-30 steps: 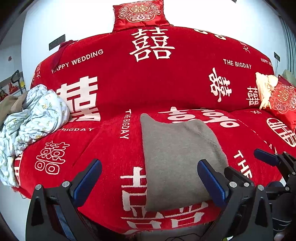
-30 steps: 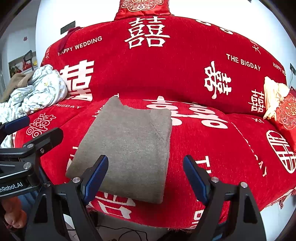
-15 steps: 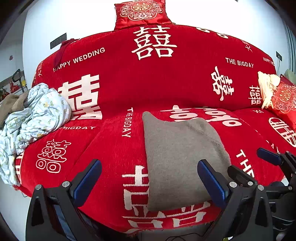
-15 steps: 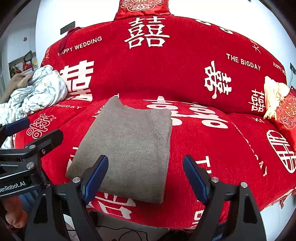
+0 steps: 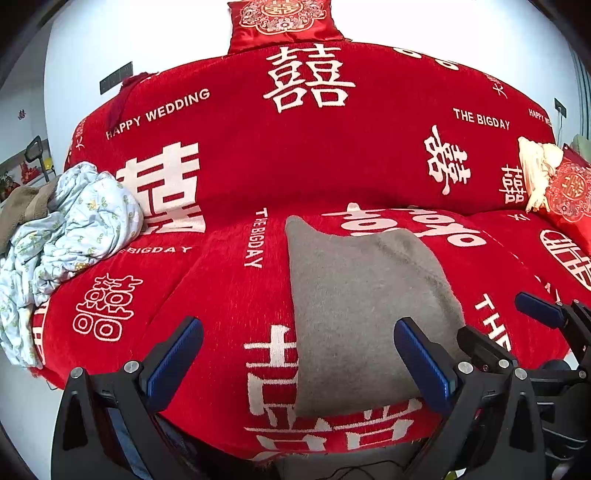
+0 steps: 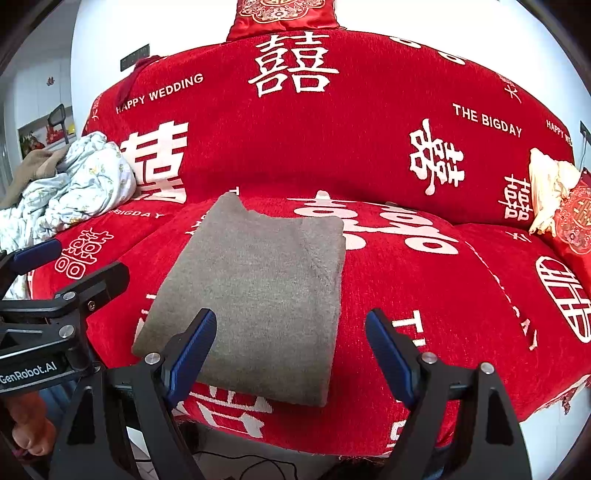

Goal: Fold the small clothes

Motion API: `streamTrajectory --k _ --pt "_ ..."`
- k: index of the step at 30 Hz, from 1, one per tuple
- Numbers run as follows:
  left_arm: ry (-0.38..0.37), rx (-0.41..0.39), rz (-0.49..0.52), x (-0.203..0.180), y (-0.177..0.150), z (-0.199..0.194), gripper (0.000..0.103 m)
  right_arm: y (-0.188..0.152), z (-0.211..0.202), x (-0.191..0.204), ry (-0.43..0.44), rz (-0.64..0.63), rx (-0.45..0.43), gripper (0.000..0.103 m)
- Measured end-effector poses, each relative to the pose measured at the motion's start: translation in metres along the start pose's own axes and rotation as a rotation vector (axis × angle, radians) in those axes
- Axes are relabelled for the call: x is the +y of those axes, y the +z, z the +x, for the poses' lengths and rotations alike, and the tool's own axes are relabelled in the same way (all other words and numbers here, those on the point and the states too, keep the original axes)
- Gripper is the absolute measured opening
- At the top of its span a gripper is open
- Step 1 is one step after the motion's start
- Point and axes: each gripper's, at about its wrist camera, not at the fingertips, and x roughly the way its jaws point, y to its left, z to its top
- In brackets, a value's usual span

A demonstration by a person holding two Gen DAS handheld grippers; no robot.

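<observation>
Setting: red sofa (image 5: 229,295) draped in a red cover with white double-happiness characters and the words "HAPPY WEDDING" and "THE BIGDAY", against a white wall (image 5: 424,26).
Task item: grey folded garment (image 5: 365,306), a neat rectangle lying flat on the middle seat cushion, its near edge close to the cushion's front edge; in the right wrist view it sits left of centre (image 6: 266,295).
Garment surface: fuzzy knit, folded edge along its right side in the right wrist view.
Left hand-held gripper (image 5: 299,358): spread wide, blue pads apart, nothing between them; it hovers at the near edge of the cushion, the right pad over the garment's near right corner, whether touching I cannot tell.
Right hand-held gripper (image 6: 291,350): spread wide and holding nothing; its left pad overlaps the garment's near left corner, its right pad is over bare red cover.
Grippers together: side by side; each shows at the edge of the other's view.
Far left: crumpled pale blue floral cloth (image 5: 70,236) heaped on the left end of the seat, with a brown cloth (image 5: 22,206) behind it.
Far right: red embroidered cushion (image 5: 569,192) with a cream cloth (image 5: 535,170) just beside it.
Top: another red embroidered cushion (image 5: 284,22) on the sofa back.
</observation>
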Motion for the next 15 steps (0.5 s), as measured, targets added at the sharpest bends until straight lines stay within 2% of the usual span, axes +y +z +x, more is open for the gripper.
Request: streamTrajectory --k 15 --pt "0.006 0.004 0.015 -0.0035 0.0004 0.0003 0.103 -0.0031 0.004 -0.0053 0.009 0.021 0.004 0.085"
